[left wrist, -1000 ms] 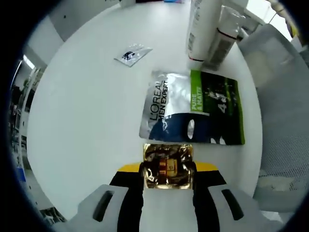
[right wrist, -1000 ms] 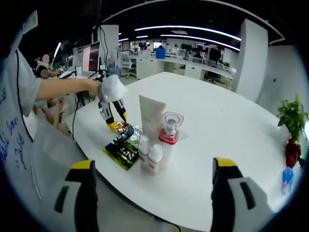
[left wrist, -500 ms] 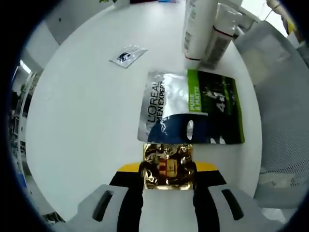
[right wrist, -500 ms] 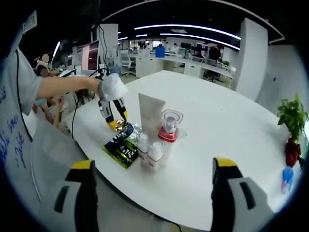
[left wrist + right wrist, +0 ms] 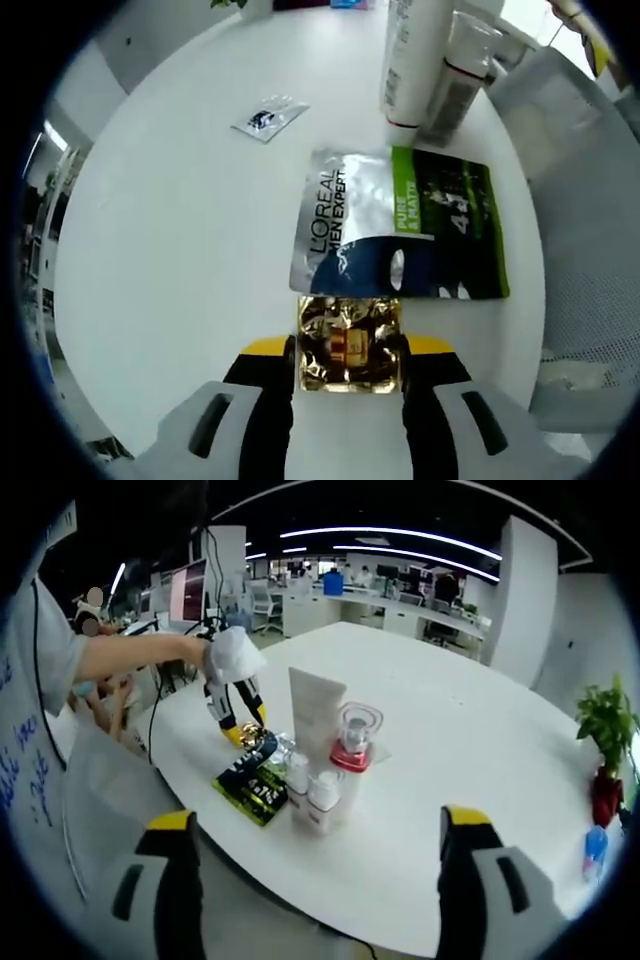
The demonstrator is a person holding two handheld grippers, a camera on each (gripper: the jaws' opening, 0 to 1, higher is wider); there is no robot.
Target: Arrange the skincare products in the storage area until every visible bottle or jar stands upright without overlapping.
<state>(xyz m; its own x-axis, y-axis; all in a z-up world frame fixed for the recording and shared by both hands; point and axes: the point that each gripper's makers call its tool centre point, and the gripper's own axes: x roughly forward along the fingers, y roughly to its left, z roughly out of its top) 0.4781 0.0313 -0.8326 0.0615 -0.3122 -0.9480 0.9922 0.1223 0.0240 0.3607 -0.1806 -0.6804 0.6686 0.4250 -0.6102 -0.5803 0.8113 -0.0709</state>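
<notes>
A round white table [image 5: 170, 240] carries a flat face-mask pack [image 5: 400, 225], a small sachet [image 5: 269, 116] and upright bottles [image 5: 312, 800].

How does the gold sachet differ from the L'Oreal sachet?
The gold sachet is small, crinkled and shiny, pinched in the left claw; the L'Oreal sachet is far larger, smooth, printed silver, navy and green, and lies free on the table. Both are flat packets, edges nearly touching.

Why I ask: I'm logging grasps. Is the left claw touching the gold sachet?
Touching. In the left gripper view, the left claw has both jaws pressed against the gold sachet's sides, no gap.
</notes>
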